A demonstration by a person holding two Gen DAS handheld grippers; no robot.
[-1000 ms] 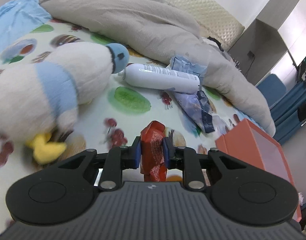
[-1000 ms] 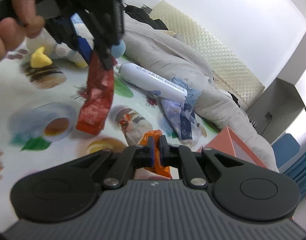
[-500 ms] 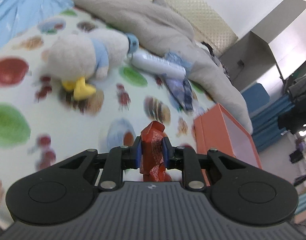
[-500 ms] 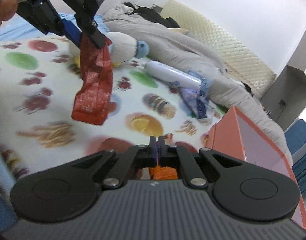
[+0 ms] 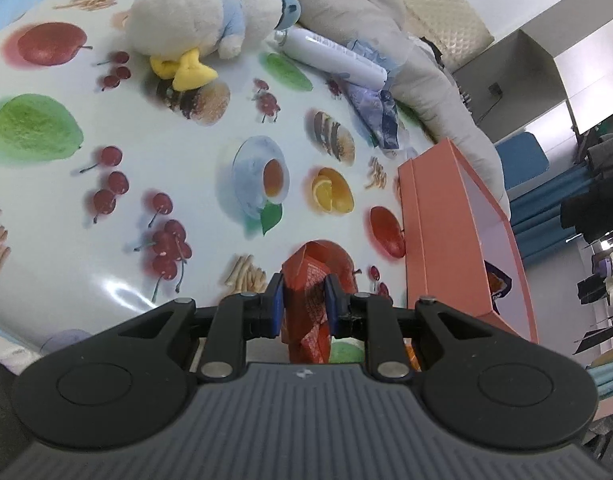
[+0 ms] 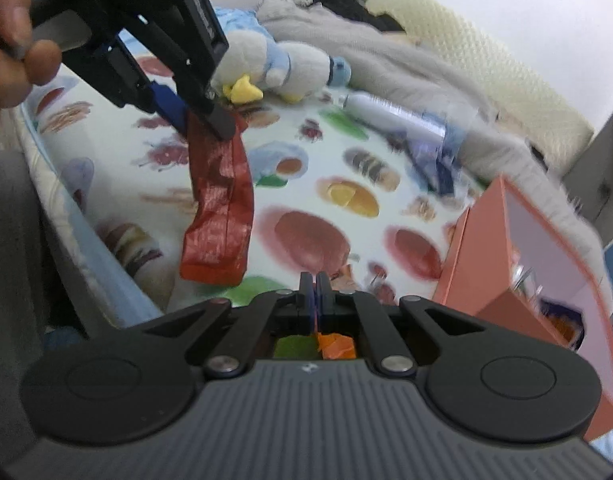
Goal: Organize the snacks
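My left gripper is shut on a crumpled red snack packet, held above the fruit-print sheet. The right wrist view shows that gripper from the side in a person's hand, with the red packet hanging down from it. My right gripper has its pads pressed together on the thin edge of an orange packet, most of which is hidden under the jaws. An open orange box stands to the right of both grippers, also seen in the right wrist view. A dark packet lies inside it.
A white and blue plush toy lies at the far side of the sheet. Beside it are a white bottle and a blue wrapper. A grey blanket is bunched behind them. The bed's edge runs along the left.
Both grippers have drawn back from the plush toy and bottle, carrying their packets. The orange box now shows larger and closer on the right. Both grips are unchanged.
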